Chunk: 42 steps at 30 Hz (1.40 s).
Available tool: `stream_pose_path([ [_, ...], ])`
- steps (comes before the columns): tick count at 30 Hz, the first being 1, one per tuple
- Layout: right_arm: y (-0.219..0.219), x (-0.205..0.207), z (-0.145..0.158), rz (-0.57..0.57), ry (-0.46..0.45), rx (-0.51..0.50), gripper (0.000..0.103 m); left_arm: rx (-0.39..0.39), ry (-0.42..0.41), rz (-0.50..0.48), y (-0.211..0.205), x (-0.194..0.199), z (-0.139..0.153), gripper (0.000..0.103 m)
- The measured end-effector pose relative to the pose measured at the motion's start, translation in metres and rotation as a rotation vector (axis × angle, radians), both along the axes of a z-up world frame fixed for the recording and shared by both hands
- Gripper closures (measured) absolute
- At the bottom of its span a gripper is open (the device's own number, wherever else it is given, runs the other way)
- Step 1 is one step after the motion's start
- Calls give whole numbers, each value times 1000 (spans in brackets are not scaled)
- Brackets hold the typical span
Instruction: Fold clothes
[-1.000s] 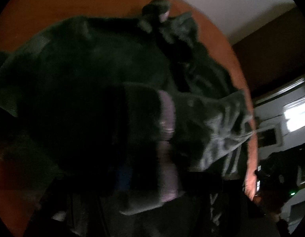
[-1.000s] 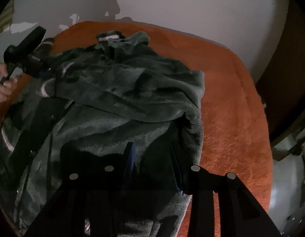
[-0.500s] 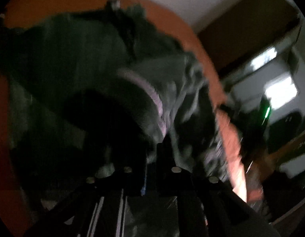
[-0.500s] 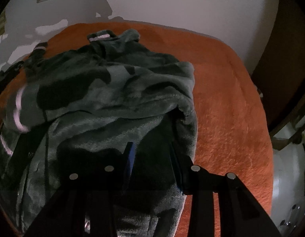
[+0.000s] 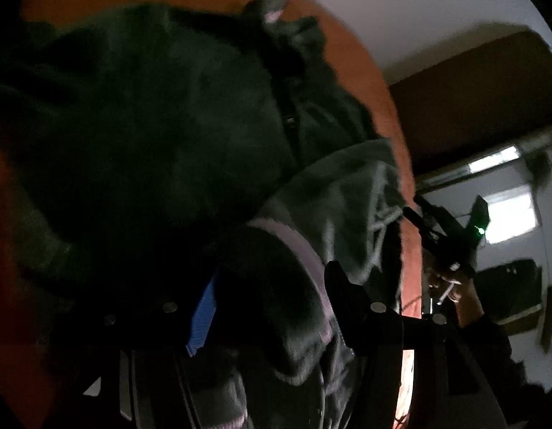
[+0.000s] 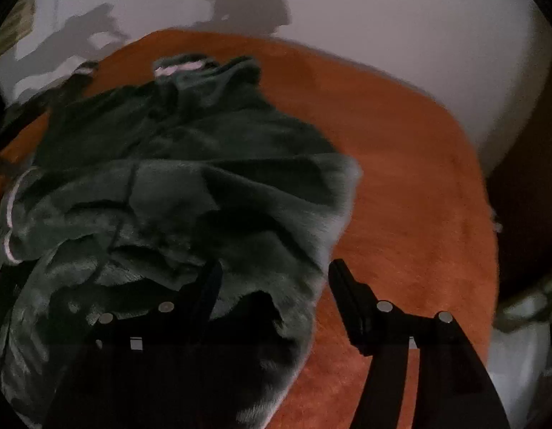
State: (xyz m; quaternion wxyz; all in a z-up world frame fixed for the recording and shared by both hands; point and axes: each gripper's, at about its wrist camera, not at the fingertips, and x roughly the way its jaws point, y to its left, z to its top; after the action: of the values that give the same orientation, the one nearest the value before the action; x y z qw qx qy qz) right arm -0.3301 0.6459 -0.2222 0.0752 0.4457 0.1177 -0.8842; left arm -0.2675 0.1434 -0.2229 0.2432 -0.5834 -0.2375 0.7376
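Both sets of tongs have just been opening: left gripper (image 5: 272, 286) spread around a pink-trimmed cuff, apparently loose; right gripper (image 6: 274, 279) spread over the fleece garment (image 6: 190, 193), which stretches away across the orange blanket (image 6: 401, 196).

Orange plush bed cover (image 6: 401, 164); dark green fleece garment (image 6: 190, 193) lies crumpled directly on it.

Orange blanket (image 6: 401, 178), white wall (image 6: 383, 18), bright window (image 5: 511, 214) at rt.
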Motion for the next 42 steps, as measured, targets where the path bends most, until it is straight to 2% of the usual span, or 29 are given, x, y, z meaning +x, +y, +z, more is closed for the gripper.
stream_pose_path([
  [1,-1,-6,-7,12,-33,27,53,-6,-6,8,5,-4,-7,48],
  [2,-2,-9,-13,27,-70,46,90,-17,-11,17,8,-7,-10,78],
  [3,-3,-11,-18,39,-96,66,95,-29,-15,26,10,-9,-14,95],
  [6,8,8,-6,45,-4,67,95,7,68,118,-4,3,5,96],
  [7,13,14,-4,40,9,54,95,22,140,125,-11,8,20,96],
  [8,18,19,-4,38,15,46,95,36,214,132,-17,12,34,95],
  [10,23,24,-14,56,-23,58,95,-16,263,74,-13,9,39,95],
  [13,28,28,-27,65,-63,75,93,10,150,-13,-3,6,19,94],
  [14,29,28,-27,53,-66,72,87,15,112,-39,2,8,13,91],
  [15,33,29,-23,22,-58,44,82,19,73,-64,6,11,7,85],
  [16,38,30,-18,-9,-48,14,71,15,55,-65,9,14,2,81],
  [17,43,33,-10,-41,-34,-23,65,9,48,-51,5,18,1,71],
  [18,47,35,-3,-72,-18,-58,64,4,41,-37,2,23,0,62],
  [21,45,49,20,-121,36,-147,64,44,15,-9,-10,38,1,51],
  [23,26,56,29,-90,52,-208,64,48,15,-18,-8,41,1,51],
  [25,-4,55,31,-41,29,-250,64,32,22,-23,-1,41,-2,51],
  [27,-27,45,23,-22,-2,-255,64,13,22,-33,8,44,-8,52],
  [28,-39,40,19,-13,-18,-257,64,-31,19,-56,14,50,-13,54],
  [29,-49,36,15,-7,-34,-253,64,-77,15,-80,20,57,-19,61],
  [31,-54,31,-1,-25,-74,-201,64,-168,7,-128,33,69,-31,63],
  [32,-54,26,-11,-51,-104,-166,64,-177,10,-137,32,74,-31,63],
  [34,-42,20,-29,-131,-164,-110,64,-187,14,-143,28,82,-27,63],
  [36,-25,23,-30,-186,-173,-154,64,-182,11,-124,16,83,-17,62],
  [38,-19,29,-18,-205,-142,-205,64,-159,25,-86,2,77,-2,62],
  [40,-27,36,5,-176,-76,-238,64,-128,60,-43,-10,66,16,62],
  [42,-46,37,18,-135,-59,-285,64,-122,109,-16,-12,52,31,61],
])
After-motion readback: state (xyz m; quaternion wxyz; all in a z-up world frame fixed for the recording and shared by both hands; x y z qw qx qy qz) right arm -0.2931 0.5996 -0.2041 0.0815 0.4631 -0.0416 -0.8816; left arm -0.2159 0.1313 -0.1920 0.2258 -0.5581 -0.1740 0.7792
